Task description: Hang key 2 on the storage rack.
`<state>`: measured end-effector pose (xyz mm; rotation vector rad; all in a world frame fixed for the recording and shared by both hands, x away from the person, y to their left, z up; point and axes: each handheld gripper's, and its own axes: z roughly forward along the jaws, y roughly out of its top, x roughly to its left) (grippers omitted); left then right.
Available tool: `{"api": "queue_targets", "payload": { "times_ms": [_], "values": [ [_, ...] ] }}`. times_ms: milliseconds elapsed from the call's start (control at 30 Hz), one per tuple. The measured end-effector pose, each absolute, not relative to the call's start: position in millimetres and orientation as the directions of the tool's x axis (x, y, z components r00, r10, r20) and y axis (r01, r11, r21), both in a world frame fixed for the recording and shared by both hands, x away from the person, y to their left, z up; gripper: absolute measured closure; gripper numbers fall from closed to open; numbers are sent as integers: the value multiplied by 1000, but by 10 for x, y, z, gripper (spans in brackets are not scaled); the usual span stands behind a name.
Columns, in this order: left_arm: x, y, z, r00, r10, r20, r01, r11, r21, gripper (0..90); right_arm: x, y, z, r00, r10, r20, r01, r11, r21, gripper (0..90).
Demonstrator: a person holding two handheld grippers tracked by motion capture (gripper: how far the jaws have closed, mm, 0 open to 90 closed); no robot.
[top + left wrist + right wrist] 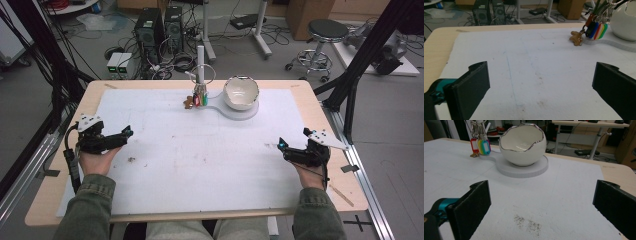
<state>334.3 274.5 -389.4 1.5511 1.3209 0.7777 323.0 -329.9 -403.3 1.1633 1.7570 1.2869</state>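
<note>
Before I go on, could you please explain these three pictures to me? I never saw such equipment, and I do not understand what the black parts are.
No robot here: a person sits at a table and holds a hand tool in each hand. The high view looks down on both, the left gripper and the right gripper. The other two pictures come from cameras riding on those tools; the black blocks at the bottom are each tool's own jaws, standing wide apart and holding nothing. On the white mat stand an eggshell-shaped white bowl on a white base, and a post with coloured key tags hanging from it.
</note>
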Motion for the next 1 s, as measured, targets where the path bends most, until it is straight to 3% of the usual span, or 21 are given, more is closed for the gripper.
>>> {"api": "queue_targets", "payload": {
  "times_ms": [367, 767, 1000],
  "values": [
    [3169, 2949, -4008, 159, 979, -125, 332, 66, 941, 16, 3227, -3293, -4034, -386, 922, -6, 275, 121, 954, 6],
    [2966, 3347, -4116, -1, 980, -199, 262, 192, 946, 16, 3212, -3292, -4030, -384, 923, -4, 271, 117, 955, 6],
    [2922, 3398, -4109, -6, 977, -213, 251, 208, 945, 16, 3201, -3279, -4029, -382, 924, 1, 275, 113, 955, 6]
  ]
}}
